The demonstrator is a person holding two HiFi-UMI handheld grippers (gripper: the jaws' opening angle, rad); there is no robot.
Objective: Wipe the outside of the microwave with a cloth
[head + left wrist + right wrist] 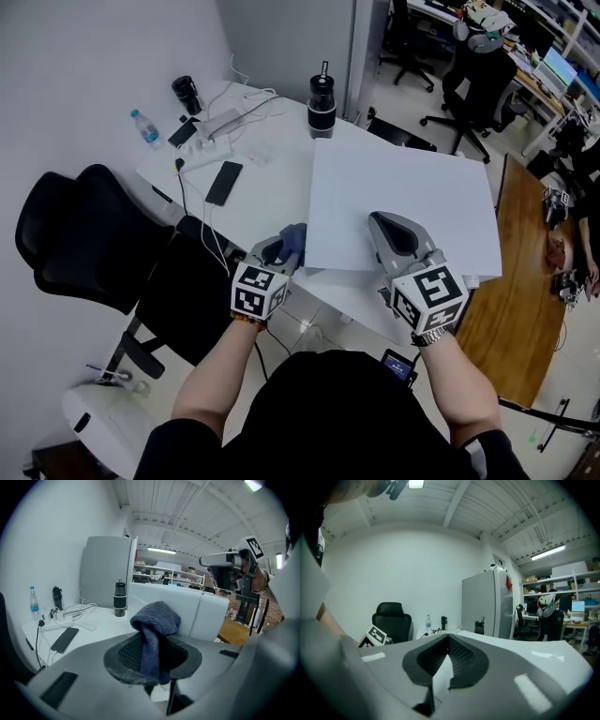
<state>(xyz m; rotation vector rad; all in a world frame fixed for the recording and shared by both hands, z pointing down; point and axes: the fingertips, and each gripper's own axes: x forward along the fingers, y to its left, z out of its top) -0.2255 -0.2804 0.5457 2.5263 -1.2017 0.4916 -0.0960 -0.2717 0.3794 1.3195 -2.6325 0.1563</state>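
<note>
Only their own views show left gripper [154,639] clamping cloth [157,618], right gripper [447,637] seemingly closed.

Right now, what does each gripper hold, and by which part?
The left gripper pinches the cloth by one bunched end; the rest bulges out past the jaws. The right gripper holds nothing: its jaws meet at the tips.

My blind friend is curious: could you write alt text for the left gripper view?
The left tool clamps a blue knitted cloth between its jaws, the bunched end sticking up. Behind stands the white microwave on a white table, with a black bottle and a phone to the left.
</note>
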